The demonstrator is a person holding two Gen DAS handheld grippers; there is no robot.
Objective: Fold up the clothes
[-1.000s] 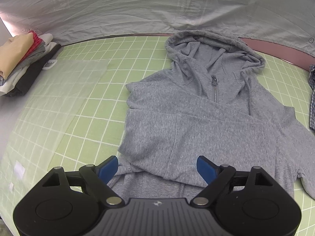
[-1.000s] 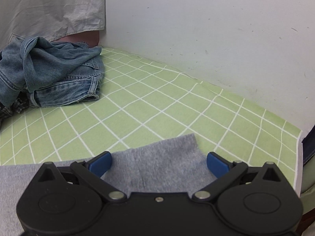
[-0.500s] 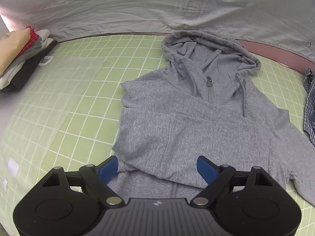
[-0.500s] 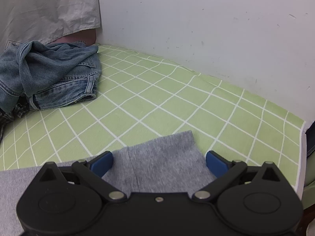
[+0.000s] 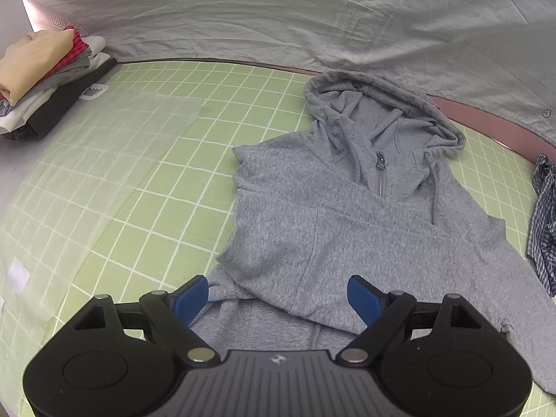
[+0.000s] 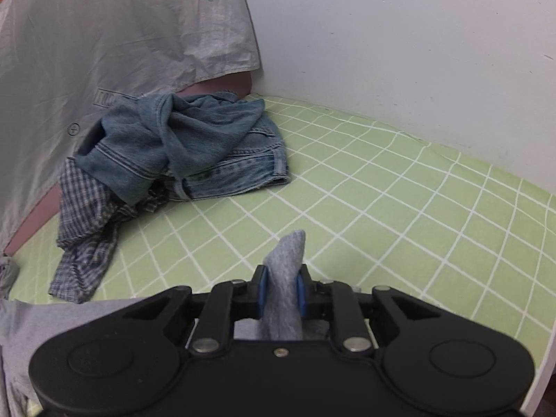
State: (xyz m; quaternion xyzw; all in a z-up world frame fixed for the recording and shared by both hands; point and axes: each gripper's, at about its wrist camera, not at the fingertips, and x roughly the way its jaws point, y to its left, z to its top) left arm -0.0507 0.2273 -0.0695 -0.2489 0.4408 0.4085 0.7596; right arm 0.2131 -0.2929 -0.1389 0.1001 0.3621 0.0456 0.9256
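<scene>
A grey hoodie [image 5: 347,215] lies front up on the green checked mat [image 5: 156,187], hood toward the back, one sleeve folded across its chest. My left gripper [image 5: 278,295] hovers open above the hoodie's lower hem, nothing between its blue pads. In the right wrist view my right gripper [image 6: 280,290] is shut on the cuff of the hoodie's sleeve [image 6: 286,253], which sticks up between the pads. More grey fabric [image 6: 52,330] trails off at the lower left of that view.
A stack of folded clothes [image 5: 41,76] sits at the back left. A crumpled denim garment [image 6: 180,142] and a checked shirt [image 6: 87,229] lie at the back right by the white wall [image 6: 417,52]. A carrot-print sheet [image 5: 312,17] hangs behind the mat.
My right gripper has shut on the sleeve cuff, which lay flat between its open pads before, and has turned left toward the denim pile. The left gripper shifted left, still open.
</scene>
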